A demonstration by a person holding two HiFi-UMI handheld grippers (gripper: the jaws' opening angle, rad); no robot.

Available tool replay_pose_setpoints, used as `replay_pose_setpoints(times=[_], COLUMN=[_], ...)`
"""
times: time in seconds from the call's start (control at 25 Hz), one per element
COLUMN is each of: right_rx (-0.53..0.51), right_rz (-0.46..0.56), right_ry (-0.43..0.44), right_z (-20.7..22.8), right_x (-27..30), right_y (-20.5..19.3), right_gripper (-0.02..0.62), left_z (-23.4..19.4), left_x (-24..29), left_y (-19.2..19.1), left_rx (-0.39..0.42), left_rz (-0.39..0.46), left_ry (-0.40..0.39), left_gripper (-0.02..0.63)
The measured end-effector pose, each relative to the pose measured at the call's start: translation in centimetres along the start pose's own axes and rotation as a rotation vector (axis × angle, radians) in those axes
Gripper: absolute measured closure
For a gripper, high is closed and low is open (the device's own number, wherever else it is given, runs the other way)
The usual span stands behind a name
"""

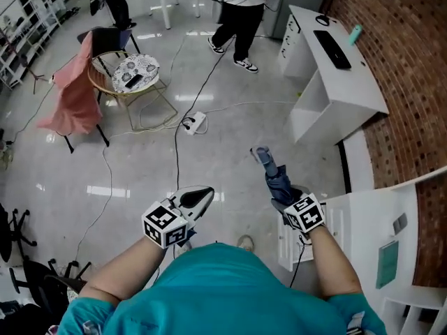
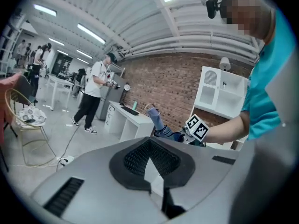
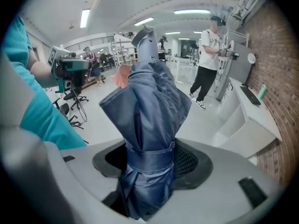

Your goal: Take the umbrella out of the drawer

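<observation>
A folded dark-blue umbrella (image 1: 274,176) sticks up and away from my right gripper (image 1: 283,199), which is shut on its strapped lower part. In the right gripper view the umbrella (image 3: 150,101) fills the gap between the jaws of that gripper (image 3: 149,164), handle end uppermost. Under that hand stands the white drawer unit (image 1: 335,222). My left gripper (image 1: 201,197) is held out over the floor to the left, shut and holding nothing. The left gripper view has its pads (image 2: 152,160) closed together, with the umbrella (image 2: 158,122) beyond them.
A white desk (image 1: 349,82) with a keyboard stands along the brick wall (image 1: 419,68). A person (image 1: 241,12) stands at the far side. A chair with pink cloth (image 1: 70,96), a wire side table (image 1: 133,75) and a power strip (image 1: 194,123) with cables are on the floor.
</observation>
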State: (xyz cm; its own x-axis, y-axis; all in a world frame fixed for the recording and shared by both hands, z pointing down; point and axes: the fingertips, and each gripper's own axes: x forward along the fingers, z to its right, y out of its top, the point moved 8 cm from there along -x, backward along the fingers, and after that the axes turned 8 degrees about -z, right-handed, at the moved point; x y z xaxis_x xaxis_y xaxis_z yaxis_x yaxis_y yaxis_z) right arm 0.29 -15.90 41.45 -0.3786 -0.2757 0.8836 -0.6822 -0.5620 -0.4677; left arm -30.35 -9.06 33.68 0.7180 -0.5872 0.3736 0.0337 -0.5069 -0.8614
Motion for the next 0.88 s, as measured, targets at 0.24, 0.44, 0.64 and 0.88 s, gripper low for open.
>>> replay_pose_setpoints(times=[0.24,0.44,0.64,0.88], right_rx=[-0.1,-0.123,-0.13,-0.144], right_rz=[0.124,0.213,0.29,0.375], right_ry=[0.084,0.183,0.284,0.334], right_z=[-4.5,-8.7,-11.1,-12.2], right_x=[-1.8,-3.3,-4.8,-7.1], right_y=[10.5,15.3,17.8,19.9], right_gripper=[0.327,0.325,0.325,0.325], left_z=[-2.9,-3.7,-3.7,-3.5], left_x=[-8.2,-13.5,-16.6,-17.8], left_y=[2.1,2.2,2.5,3.2], left_rx=[0.0,-0.01,-0.041,-0.043], left_rz=[0.096,0.137,0.203,0.255], left_ry=[0.157,0.233,0.262,0.269], left_gripper=[0.592,0.592,0.592,0.592])
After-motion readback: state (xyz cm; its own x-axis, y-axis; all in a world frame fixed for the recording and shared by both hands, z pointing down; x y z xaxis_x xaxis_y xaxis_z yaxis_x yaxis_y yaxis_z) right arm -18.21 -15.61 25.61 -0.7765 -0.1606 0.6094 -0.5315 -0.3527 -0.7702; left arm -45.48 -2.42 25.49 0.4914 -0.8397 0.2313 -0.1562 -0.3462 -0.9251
